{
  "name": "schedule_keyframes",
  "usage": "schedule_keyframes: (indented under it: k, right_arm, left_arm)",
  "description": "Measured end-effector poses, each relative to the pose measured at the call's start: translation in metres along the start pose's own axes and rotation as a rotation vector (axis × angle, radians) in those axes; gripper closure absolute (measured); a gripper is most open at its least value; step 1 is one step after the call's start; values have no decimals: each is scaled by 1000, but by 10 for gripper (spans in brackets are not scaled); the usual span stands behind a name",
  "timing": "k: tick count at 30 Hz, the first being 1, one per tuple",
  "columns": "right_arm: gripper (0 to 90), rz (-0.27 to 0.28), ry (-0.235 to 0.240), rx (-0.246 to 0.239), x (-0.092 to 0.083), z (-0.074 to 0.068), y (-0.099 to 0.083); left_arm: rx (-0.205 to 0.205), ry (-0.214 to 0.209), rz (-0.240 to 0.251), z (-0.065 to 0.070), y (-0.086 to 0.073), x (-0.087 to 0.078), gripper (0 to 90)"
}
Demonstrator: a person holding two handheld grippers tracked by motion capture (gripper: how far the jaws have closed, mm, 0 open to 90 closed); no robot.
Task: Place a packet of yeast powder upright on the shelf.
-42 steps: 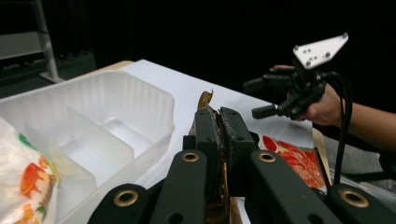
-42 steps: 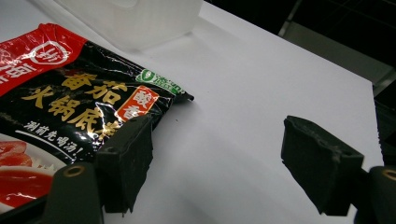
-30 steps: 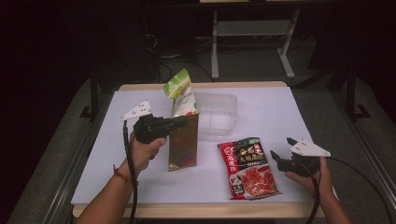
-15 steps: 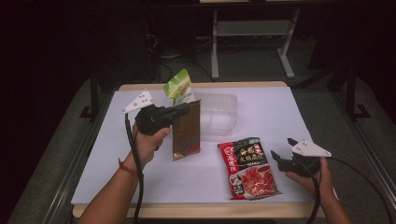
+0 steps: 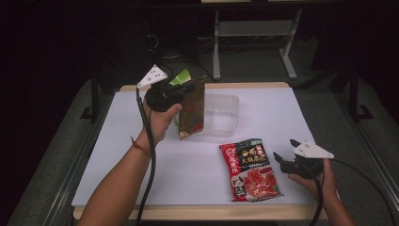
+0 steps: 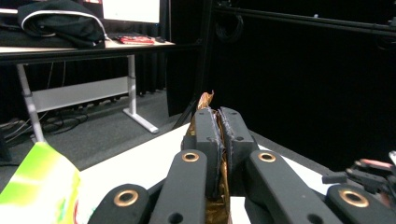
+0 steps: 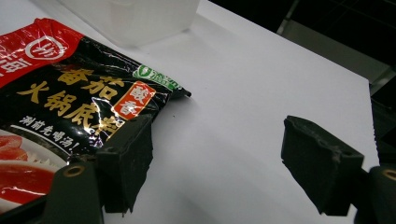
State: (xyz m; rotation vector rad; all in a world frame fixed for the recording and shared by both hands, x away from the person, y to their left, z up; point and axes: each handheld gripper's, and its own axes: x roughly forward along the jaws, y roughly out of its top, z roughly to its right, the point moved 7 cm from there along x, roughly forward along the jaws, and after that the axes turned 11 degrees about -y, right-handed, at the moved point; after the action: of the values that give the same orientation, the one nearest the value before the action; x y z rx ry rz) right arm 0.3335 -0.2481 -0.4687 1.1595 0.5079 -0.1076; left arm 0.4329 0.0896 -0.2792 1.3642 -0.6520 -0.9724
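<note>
The left tongs (image 5: 190,89) are clenched on the top edge of a brown-gold pouch (image 5: 192,114), which hangs off the table (image 5: 117,155) just beside the clear plastic tub (image 5: 221,115), long axis near upright, lower end pointing down. A green packet (image 5: 180,77) shows behind it. So the lift looks done and placing in the tub remains. The red-and-black soup-base packet (image 5: 249,169) lies flat, lengthwise toward the person, untouched. The right tongs (image 5: 278,159) stand released beside it.
</note>
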Motion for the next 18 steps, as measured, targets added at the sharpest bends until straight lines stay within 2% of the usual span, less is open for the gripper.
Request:
schedule_keyframes:
  k: [1,5,7,9,11,18]
  right_arm:
    - [244,-1,-1,1,0,0,0]
    - [245,4,-11,-6,-1,1,1]
    - [245,7,-11,-3,-2,2,1]
    - [245,8,-13,-3,-2,2,1]
    - [245,7,-13,-2,-2,3,1]
    - [245,13,-11,2,-2,4,1]
  left_arm:
    - [-11,-2,0,-2,0,3,867]
    - [-11,33,-13,-13,-1,17,867]
    - [-6,73,-25,-21,-2,23,867]
    - [-37,73,-23,-28,-4,29,867]
    - [-24,99,-31,-33,-4,35,867]
    - [-40,123,-48,-45,-10,56,866]
